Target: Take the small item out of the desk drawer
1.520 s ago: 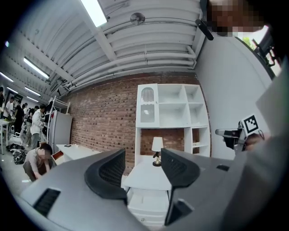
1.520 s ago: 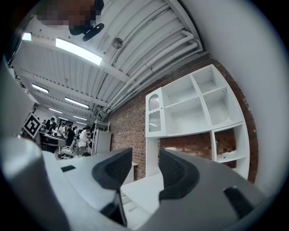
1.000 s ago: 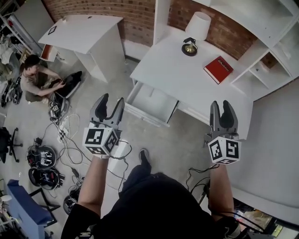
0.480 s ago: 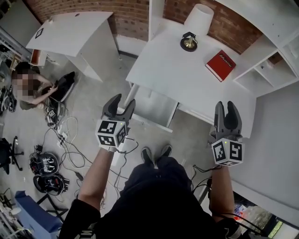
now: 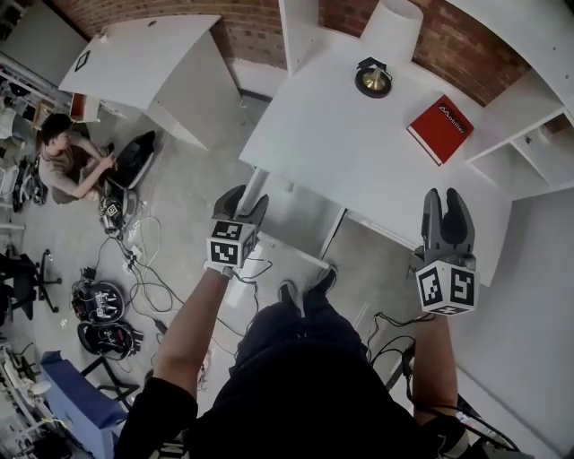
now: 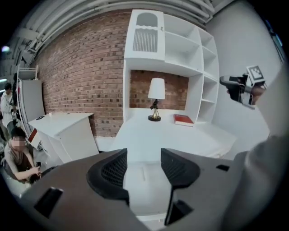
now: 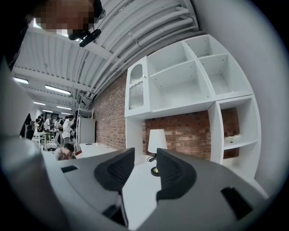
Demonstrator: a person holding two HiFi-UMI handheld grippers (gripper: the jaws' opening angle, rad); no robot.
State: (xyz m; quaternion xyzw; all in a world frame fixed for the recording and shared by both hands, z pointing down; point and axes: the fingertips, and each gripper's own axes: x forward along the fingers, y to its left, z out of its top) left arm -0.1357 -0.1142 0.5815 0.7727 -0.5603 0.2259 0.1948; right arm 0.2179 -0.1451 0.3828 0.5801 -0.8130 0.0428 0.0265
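Head view shows the plain white desk drawer [image 5: 300,217] standing open.

Left claw [image 6: 143,164] jaws stood apart, nothing gripped. White drawer [image 6: 145,189] showed through the gap. Beyond it was a white desk [image 6: 171,135] with a lamp [image 6: 156,100] and red book [image 6: 183,120], brick wall [image 6: 76,67] behind. Right claw [image 6: 228,83] hung upper right.

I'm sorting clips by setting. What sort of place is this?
Probably a lab or workshop with a staged study corner: a white desk with a lamp and red book against a brick wall, while cables and gear litter the bare floor.
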